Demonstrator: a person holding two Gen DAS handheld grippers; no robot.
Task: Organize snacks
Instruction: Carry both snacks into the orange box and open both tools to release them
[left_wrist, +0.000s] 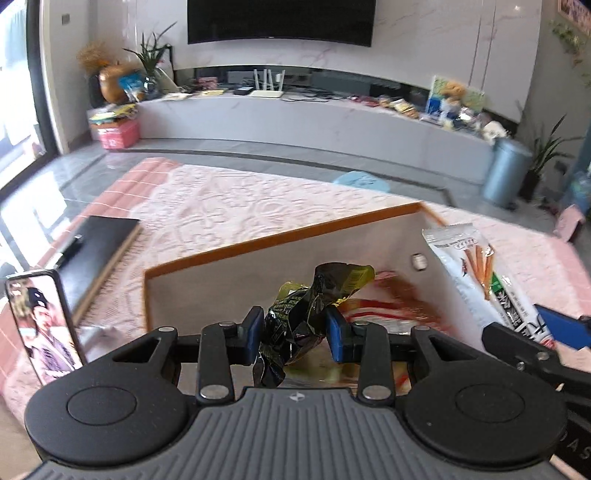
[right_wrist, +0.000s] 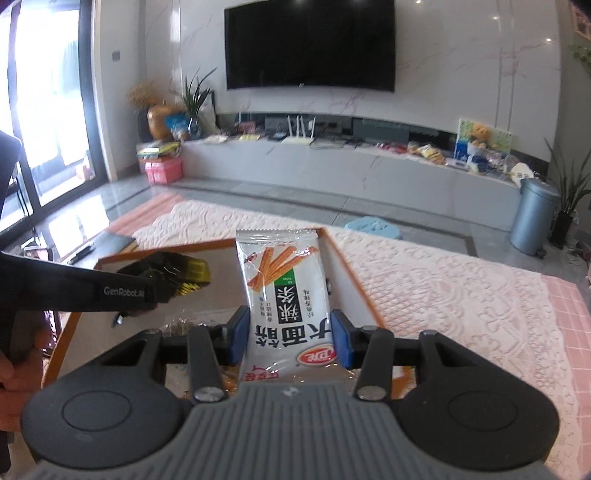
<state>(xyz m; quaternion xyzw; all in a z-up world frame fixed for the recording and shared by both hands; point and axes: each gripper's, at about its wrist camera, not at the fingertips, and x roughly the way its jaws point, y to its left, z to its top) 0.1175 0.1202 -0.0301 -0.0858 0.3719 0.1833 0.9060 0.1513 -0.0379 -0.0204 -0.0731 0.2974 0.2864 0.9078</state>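
Left gripper (left_wrist: 295, 334) has its 2 blue-padded fingers (left_wrist: 252, 334) clamped on a crumpled black-and-yellow foil snack packet (left_wrist: 310, 310). The packet is held up over the open shallow box with orange-brown rim and pale grey inside (left_wrist: 258, 280). In the box under it lies a red-and-white snack wrapper (left_wrist: 384, 310), blurred, detail unreadable.

Right gripper (right_wrist: 288, 338) has both blue pads pinched on the sides of a white flat snack bag printed with orange sticks and a green-black label (right_wrist: 284, 291). The bag stands roughly upright, print upside down toward the camera, its top edge up against the far rim of the same box (right_wrist: 343, 266). In the left wrist view this white bag (left_wrist: 469, 273) shows at the right side of the box, with the right gripper's black arm at its lower end.

In the right wrist view the black-and-yellow packet (right_wrist: 177, 275) sits at the tip of the left gripper's black body, left of the white bag, apart from it. Some clear crinkled wrapping (right_wrist: 181, 325) lies on the box floor near the left pad.

The box rests on a pink embossed cloth-covered table (right_wrist: 443, 295). On the table's left: black notebook with pen (left_wrist: 96, 243) and a phone with a lit screen (left_wrist: 44, 325).
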